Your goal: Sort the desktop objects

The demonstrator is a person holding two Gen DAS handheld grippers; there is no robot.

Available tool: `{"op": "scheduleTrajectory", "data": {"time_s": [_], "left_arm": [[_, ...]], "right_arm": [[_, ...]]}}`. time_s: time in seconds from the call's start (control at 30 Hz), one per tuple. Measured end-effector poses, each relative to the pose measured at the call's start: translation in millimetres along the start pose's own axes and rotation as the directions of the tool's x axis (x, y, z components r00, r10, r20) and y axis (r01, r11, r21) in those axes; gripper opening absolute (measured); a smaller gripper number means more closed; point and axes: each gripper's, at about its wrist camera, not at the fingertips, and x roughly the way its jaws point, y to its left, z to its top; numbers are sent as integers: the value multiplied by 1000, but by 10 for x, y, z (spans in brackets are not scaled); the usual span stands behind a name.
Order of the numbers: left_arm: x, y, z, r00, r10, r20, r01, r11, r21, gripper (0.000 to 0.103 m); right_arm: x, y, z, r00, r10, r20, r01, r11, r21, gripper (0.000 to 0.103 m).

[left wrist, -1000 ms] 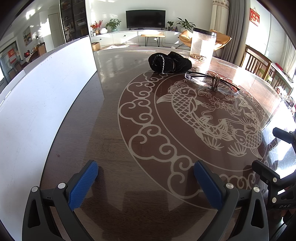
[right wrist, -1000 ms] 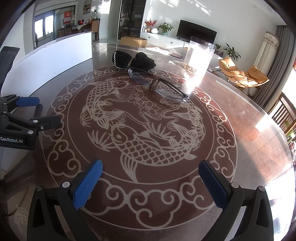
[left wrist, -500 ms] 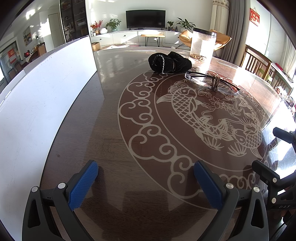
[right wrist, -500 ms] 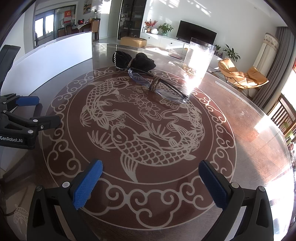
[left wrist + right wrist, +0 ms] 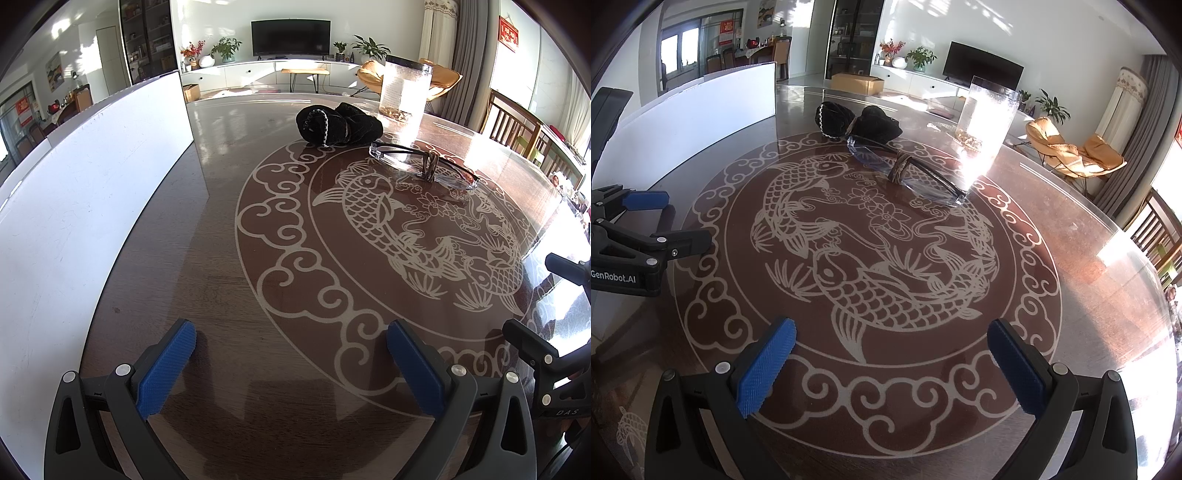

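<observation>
Nothing has shifted in the last second: your left hand-held gripper and right hand-held gripper stay released, the glasses and black pouch untouched, so sorting hasn't begun.

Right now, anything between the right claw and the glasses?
Nothing: the right wrist view shows only bare brown tabletop with its pale carp inlay between the open right claw and the clear-lensed dark-framed glasses.

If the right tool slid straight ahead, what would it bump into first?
Probably the glasses lying on the table; the right tool is open, with only bare tabletop before them. Depth is unclear.
</observation>
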Motion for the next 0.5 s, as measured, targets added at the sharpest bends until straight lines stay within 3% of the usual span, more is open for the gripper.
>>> {"op": "scheduleTrajectory", "data": {"time_s": [0.5], "left_arm": [[8, -1, 10, 1000, 0, 0, 0, 1000, 0, 103]], "right_arm": [[38, -63, 3, 999, 50, -17, -50, 998, 26, 103]]}}
